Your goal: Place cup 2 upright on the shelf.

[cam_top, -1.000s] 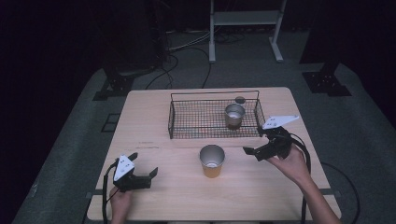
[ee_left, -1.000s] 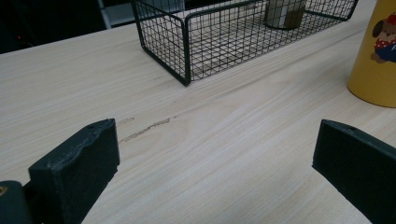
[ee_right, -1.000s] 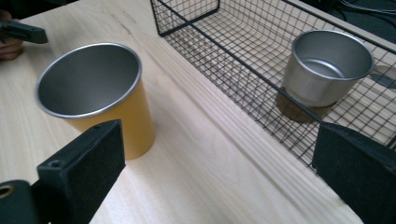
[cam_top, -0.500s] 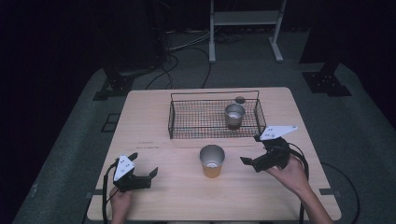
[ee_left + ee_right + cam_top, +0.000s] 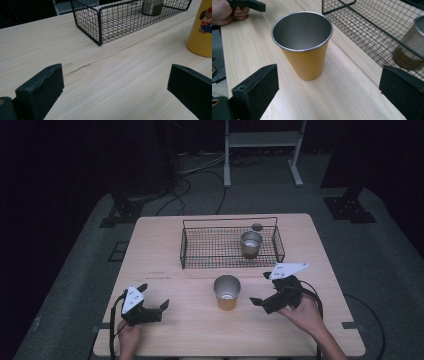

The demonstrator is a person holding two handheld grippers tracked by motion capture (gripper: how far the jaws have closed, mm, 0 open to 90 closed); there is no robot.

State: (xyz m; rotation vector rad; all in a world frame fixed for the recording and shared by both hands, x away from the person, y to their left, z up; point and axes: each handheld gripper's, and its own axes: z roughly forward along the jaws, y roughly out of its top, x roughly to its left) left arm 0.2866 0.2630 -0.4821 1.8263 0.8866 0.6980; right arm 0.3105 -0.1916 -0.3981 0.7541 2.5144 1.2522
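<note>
- The right claw [image 5: 260, 290] is held low over the light wooden desk [image 5: 160, 245] by the person's right hand [image 5: 302, 312], its two black jaws spread wide apart with nothing between them.
- Straight ahead of that claw, just beyond its jaw tips, a yellow cup [image 5: 303, 46] with a bare steel inside and rim stands upright on the desk; in the right gripper view it sits centred between the jaws but farther out, not touched by either.
- The cup looks empty in that view.
- Beyond the cup and off to the right claw's right side is a black wire basket [image 5: 190, 252], resting on the desk, close to the cup but apart from it.
- Inside the basket, toward its end nearest the right claw, stands a second metal cup [image 5: 251, 243], upright, with a brownish lower part.
- The left claw [image 5: 154, 296] is also open wide, gripping nothing, held by the left hand [image 5: 129, 337] near the desk's front edge.
- Between its jaws the left gripper view shows bare wood with a faint dark scuff mark [image 5: 77, 68].
- From the left claw, the basket's corner lies ahead, and the yellow cup, bearing a cartoon dog picture [image 5: 206, 21], is ahead to the right, well apart from its jaws.
- A cable [image 5: 315, 292] trails from the right claw back past the wrist.
</note>
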